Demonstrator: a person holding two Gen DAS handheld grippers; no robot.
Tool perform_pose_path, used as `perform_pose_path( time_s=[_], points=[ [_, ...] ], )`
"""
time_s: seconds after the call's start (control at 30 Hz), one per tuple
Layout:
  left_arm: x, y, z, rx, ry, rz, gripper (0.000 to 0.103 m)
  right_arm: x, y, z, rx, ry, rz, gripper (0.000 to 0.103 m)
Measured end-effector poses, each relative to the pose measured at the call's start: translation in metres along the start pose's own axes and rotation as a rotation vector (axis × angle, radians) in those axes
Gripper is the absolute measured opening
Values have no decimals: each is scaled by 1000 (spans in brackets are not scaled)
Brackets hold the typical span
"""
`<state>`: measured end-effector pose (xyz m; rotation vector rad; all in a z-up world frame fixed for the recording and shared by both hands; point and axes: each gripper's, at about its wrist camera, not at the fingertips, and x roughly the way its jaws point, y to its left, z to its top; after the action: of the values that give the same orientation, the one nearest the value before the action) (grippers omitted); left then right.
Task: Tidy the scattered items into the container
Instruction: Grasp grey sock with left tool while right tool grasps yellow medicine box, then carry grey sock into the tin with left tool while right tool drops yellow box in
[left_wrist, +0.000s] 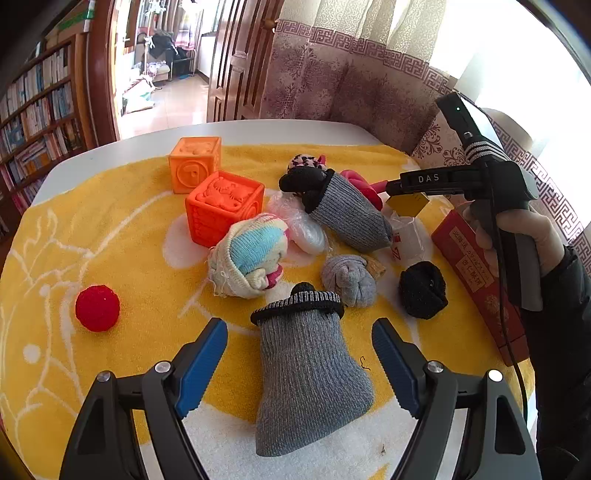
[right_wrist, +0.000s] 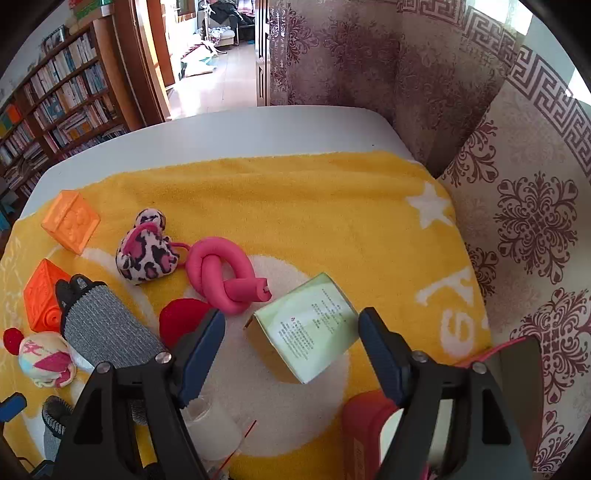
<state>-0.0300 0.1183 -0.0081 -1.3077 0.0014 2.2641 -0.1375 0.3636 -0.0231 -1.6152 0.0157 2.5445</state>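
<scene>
Lower centre of the left wrist view: left gripper (left_wrist: 299, 369) spread wide astride a grey knitted sock roll (left_wrist: 308, 373), pads clear of it on both sides, seemingly lined up for a pinch. Lower centre of the right wrist view: right gripper (right_wrist: 291, 350) likewise wide and empty, tipped down over a pale green carton (right_wrist: 308, 326), probably the next pick, with the red box (left_wrist: 476, 280), likely the container, at the right edge of the left view. Counted across the yellow towel (left_wrist: 122, 229): two orange embossed cubes (left_wrist: 221, 206), two grey knitted rolls, one red ball (left_wrist: 97, 308), one knotted pink tube (right_wrist: 225, 275).
</scene>
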Motion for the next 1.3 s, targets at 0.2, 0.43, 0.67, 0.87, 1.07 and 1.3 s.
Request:
perform_pose_path(
  time_s=[0.2,0.43,0.67,0.87,1.07,1.3],
  points=[
    [18,-19,-8,82,66,-9,91,9,-10,3,23,31,-49,78],
    [41,-18,-13,84,70,41,66,3,-19,0,80,-28,-59,63],
    [27,-2,-8,19,11,53,46,-41,-20,-13,160,-164,84,56],
    [9,-5,-4,19,-53,28,45,-90,-23,-42,198,-278,178,56],
    [-2,-20,-2,32,-97,2,45,-148,-50,-83,239,-404,166,56],
    [-16,-51,-2,82,-137,-29,45,-183,-105,-139,347,-469,62,56]
  ],
)
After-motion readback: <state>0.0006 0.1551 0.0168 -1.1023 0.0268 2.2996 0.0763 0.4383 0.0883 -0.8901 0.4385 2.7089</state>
